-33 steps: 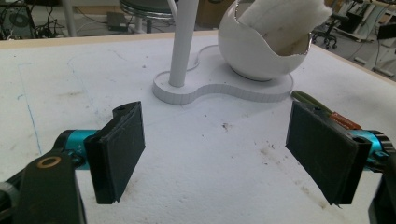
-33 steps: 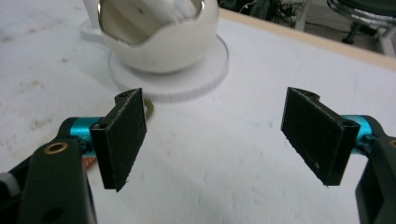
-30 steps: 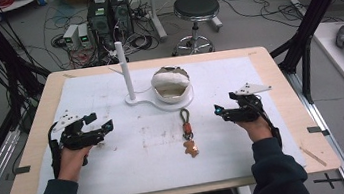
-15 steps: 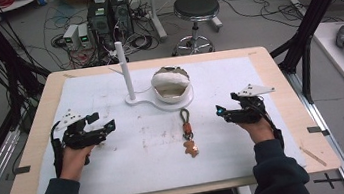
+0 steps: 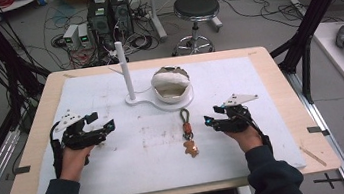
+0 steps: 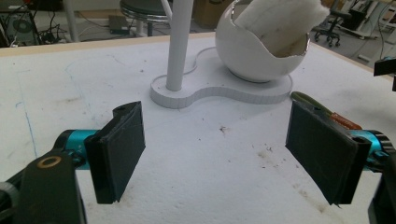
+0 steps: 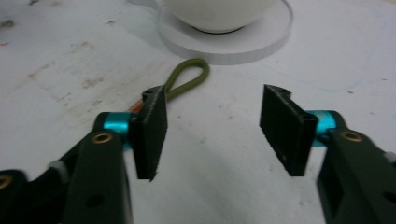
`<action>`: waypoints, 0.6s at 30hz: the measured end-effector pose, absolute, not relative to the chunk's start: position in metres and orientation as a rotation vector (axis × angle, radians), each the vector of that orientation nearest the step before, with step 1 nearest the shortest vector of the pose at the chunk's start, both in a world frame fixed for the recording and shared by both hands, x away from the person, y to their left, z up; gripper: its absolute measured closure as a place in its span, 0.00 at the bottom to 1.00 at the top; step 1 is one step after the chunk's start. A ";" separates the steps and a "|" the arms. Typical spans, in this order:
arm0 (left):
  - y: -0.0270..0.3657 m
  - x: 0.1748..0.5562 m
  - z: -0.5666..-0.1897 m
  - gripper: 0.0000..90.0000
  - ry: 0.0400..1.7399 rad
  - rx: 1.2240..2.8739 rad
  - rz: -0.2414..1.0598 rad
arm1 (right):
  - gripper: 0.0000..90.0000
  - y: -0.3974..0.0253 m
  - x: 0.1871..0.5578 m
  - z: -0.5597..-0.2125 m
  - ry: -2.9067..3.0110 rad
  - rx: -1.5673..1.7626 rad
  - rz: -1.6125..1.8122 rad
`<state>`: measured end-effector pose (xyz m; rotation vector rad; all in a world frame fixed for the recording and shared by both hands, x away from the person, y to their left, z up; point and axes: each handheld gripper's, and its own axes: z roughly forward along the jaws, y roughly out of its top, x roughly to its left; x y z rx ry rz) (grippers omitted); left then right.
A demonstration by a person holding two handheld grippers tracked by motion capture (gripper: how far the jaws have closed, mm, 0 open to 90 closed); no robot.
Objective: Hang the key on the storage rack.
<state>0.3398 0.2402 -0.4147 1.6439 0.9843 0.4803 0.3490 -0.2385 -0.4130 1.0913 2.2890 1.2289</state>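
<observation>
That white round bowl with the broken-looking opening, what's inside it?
The bowl holds a wad of white fluffy padding that pokes out past its rim. Whatever may lie beneath the padding is covered. The bowl sits on a flat white base shared with an upright post.

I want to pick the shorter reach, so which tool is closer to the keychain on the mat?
The right tool, just to the keychain's right, jaws open. The left tool sits much farther off on its left, also open.
</observation>
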 end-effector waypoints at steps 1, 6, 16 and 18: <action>0.240 0.340 -0.415 0.22 0.983 1.646 0.475 | 0.63 -0.235 0.350 -0.415 2.300 1.148 1.338; 0.239 0.340 -0.416 0.22 0.982 1.655 0.471 | 0.72 -0.223 0.353 -0.420 2.343 1.169 1.319; 0.239 0.339 -0.416 0.22 0.983 1.657 0.479 | 0.47 -0.167 0.361 -0.443 2.460 1.201 1.057; 0.238 0.339 -0.417 0.22 0.983 1.660 0.478 | 0.46 -0.164 0.362 -0.445 2.467 1.215 1.048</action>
